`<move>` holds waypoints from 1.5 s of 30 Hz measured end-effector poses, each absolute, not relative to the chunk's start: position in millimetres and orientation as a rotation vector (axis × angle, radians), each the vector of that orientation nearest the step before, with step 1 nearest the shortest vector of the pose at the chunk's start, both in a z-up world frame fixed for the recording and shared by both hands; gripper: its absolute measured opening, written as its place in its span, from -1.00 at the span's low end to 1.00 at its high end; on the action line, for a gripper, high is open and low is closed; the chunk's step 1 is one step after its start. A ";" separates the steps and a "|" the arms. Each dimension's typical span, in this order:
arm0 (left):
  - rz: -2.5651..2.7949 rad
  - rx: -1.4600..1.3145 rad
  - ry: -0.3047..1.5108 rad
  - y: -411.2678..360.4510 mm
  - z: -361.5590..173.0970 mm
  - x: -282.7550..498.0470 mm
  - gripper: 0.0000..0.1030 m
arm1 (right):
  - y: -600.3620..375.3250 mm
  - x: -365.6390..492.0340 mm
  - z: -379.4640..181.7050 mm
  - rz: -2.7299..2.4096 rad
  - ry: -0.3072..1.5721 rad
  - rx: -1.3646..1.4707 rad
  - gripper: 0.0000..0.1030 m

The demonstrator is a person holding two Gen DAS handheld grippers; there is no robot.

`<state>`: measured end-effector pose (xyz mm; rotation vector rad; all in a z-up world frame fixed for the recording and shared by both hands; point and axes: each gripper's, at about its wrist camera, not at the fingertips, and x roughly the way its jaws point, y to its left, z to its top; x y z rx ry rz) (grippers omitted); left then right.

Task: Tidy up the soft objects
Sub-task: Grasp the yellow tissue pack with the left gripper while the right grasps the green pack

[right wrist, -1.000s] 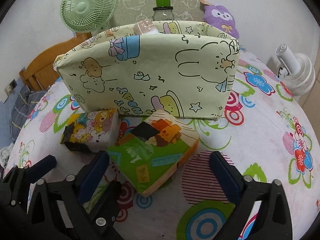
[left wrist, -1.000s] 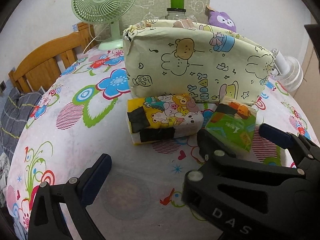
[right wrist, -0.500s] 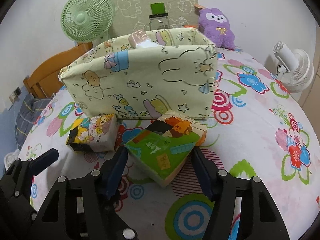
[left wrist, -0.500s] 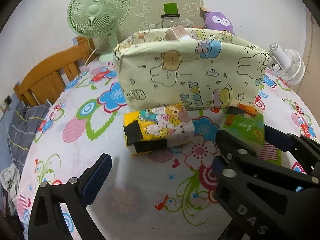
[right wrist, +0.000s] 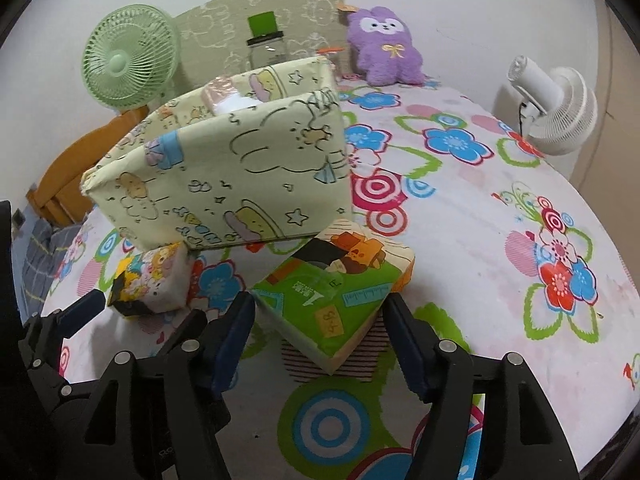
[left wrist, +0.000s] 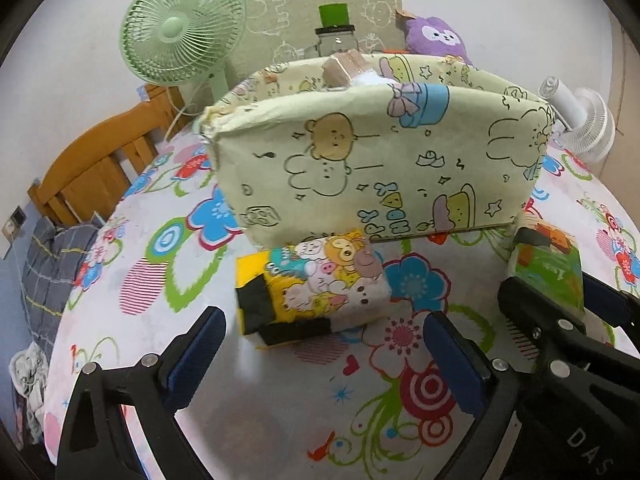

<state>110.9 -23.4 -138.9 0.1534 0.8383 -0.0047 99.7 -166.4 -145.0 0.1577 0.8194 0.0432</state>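
Since a second earlier, the right gripper [right wrist: 320, 336] had closed in around the green tissue pack [right wrist: 334, 292], its jaws narrowing then easing slightly, pads at the pack's flanks though firm contact could not be confirmed, the pack tilted just before the cartoon-print box [right wrist: 224, 168]. A loose pinch on the soft wrapper could let the pack slip or squash on the lift, and it might catch the box's near wall. Only the left wrist view showed the left gripper [left wrist: 324, 360] wide open and empty before the yellow tissue pack [left wrist: 312, 284]; only the right showed the purple plush [right wrist: 384, 46] whole.
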 end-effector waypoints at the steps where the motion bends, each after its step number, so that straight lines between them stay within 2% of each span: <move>1: -0.013 0.154 0.841 -24.1 -139.8 112.3 0.93 | -166.5 100.5 -145.2 0.044 0.825 0.157 0.42; 6: -0.042 0.155 0.843 -24.5 -139.9 117.7 0.91 | -165.9 102.0 -143.4 0.034 0.828 0.154 0.62; 8: -0.043 0.150 0.846 -22.8 -139.8 119.9 0.89 | -164.9 104.2 -142.9 0.029 0.828 0.156 0.63; 17: -0.057 0.120 0.849 -18.9 -140.3 125.2 0.52 | -155.0 119.4 -143.6 0.006 0.839 0.122 0.63; 19: -0.060 0.115 0.848 -18.9 -140.4 125.3 0.49 | -153.3 122.1 -143.7 -0.004 0.840 0.109 0.55; 21: -0.060 0.115 0.847 -19.5 -140.2 124.4 0.47 | -151.5 123.2 -144.3 0.005 0.843 0.105 0.27; 24: -0.057 0.124 0.842 -21.1 -139.8 122.8 0.44 | -149.5 123.6 -144.4 0.024 0.844 0.110 0.10; 33: -0.048 0.106 0.840 -19.2 -137.8 110.8 0.43 | -145.6 114.2 -142.7 0.058 0.837 0.098 0.01; 45: -0.025 0.095 0.778 -21.8 -115.3 83.1 0.43 | -146.6 85.1 -121.5 0.074 0.771 0.089 0.00</move>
